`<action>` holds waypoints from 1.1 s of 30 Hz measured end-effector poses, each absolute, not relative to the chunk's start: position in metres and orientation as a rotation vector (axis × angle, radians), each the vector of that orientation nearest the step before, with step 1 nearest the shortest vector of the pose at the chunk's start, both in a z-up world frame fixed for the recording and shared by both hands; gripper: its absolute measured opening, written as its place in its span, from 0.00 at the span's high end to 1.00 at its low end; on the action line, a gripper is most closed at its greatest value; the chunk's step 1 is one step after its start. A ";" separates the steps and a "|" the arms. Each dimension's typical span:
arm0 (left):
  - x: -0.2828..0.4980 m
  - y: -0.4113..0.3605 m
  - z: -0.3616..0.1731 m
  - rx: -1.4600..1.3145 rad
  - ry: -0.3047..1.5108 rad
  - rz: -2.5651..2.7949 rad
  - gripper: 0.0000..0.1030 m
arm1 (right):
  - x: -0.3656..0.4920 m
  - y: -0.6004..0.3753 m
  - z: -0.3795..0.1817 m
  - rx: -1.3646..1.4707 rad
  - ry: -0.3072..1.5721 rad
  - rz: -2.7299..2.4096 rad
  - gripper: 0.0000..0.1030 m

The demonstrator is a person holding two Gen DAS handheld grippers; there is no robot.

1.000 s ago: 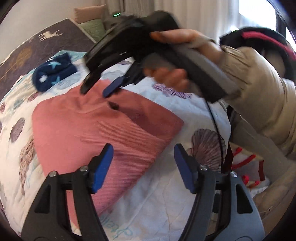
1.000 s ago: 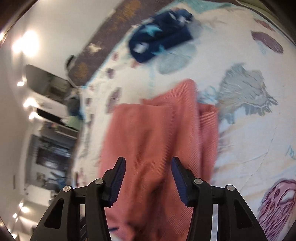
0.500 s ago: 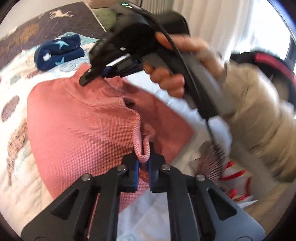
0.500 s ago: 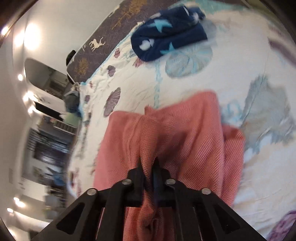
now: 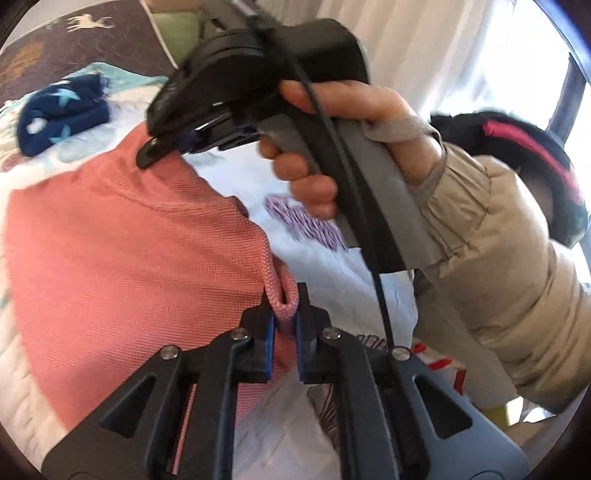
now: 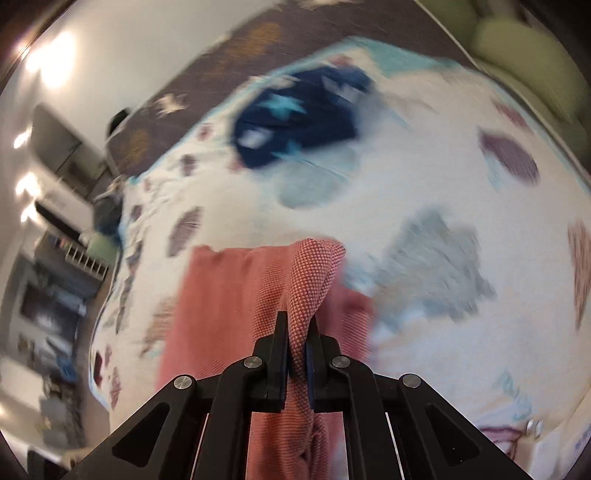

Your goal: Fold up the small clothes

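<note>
The surface is a bed, covered by a white quilt [image 5: 325, 280] printed with shells in purple, grey and teal; a dark brown blanket [image 5: 44, 44] with a deer motif lies along its far side; a pale green pillow [image 5: 177, 33] sits at the head; white curtains [image 5: 424, 48] hang by a bright window; shelving and furniture beyond the bed are blurred in the right wrist view. Counted: one pink knit garment [image 5: 122, 258], spread on the quilt; one folded navy star-print garment [image 5: 59, 118], well apart toward the blanket; two grippers. The left gripper [image 5: 285, 314] has its fingers pinched on a fold at the pink garment's edge; the right gripper [image 6: 297, 332], held by a hand [image 5: 332, 147] in a beige sleeve [image 5: 498, 258], has its fingers clamped on another raised fold.
</note>
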State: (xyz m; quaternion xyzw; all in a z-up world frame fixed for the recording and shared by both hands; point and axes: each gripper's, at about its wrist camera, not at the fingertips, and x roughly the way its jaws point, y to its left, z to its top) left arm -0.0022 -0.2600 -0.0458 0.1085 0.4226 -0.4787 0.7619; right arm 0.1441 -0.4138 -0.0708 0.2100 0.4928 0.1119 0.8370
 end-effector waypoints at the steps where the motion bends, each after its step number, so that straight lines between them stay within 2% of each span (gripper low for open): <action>1: -0.006 -0.264 -0.049 0.271 0.913 -1.035 0.91 | 0.144 -0.419 -0.079 0.469 1.046 0.231 0.94; 3: -0.015 -0.268 -0.051 0.324 0.897 -1.043 0.84 | 0.138 -0.427 -0.087 0.497 1.022 0.240 0.89; 5: -0.018 -0.264 -0.046 0.328 0.894 -1.059 0.76 | 0.132 -0.433 -0.086 0.498 1.007 0.210 0.72; 6: -0.020 -0.261 -0.041 0.326 0.892 -1.066 0.69 | 0.129 -0.436 -0.085 0.499 1.005 0.189 0.68; 7: -0.023 -0.257 -0.035 0.321 0.881 -1.078 0.66 | 0.126 -0.440 -0.083 0.505 0.998 0.169 0.63; 12: -0.019 -0.216 -0.009 0.255 0.763 -1.076 0.51 | 0.087 -0.441 -0.051 0.455 0.912 0.193 0.62; 19: 0.048 -0.146 -0.029 0.060 0.862 -0.786 0.51 | 0.016 -0.379 -0.023 0.328 0.872 0.386 0.63; 23: 0.052 -0.129 -0.047 0.089 0.896 -0.703 0.51 | 0.003 -0.361 -0.059 0.227 0.964 0.335 0.63; 24: 0.051 -0.132 -0.052 0.084 0.915 -0.704 0.49 | 0.005 -0.369 -0.075 0.230 1.005 0.266 0.67; 25: 0.051 -0.128 -0.058 0.064 0.937 -0.709 0.49 | 0.006 -0.387 -0.095 0.321 1.039 0.237 0.81; 26: 0.049 -0.124 -0.059 0.060 0.944 -0.705 0.49 | 0.002 -0.402 -0.102 0.414 1.022 0.238 0.87; 29: 0.037 -0.120 -0.055 0.100 0.926 -0.697 0.49 | -0.012 -0.428 -0.107 0.524 1.009 0.190 0.83; 33: 0.025 -0.118 -0.046 0.129 0.900 -0.716 0.49 | -0.021 -0.426 -0.099 0.445 1.019 0.119 0.78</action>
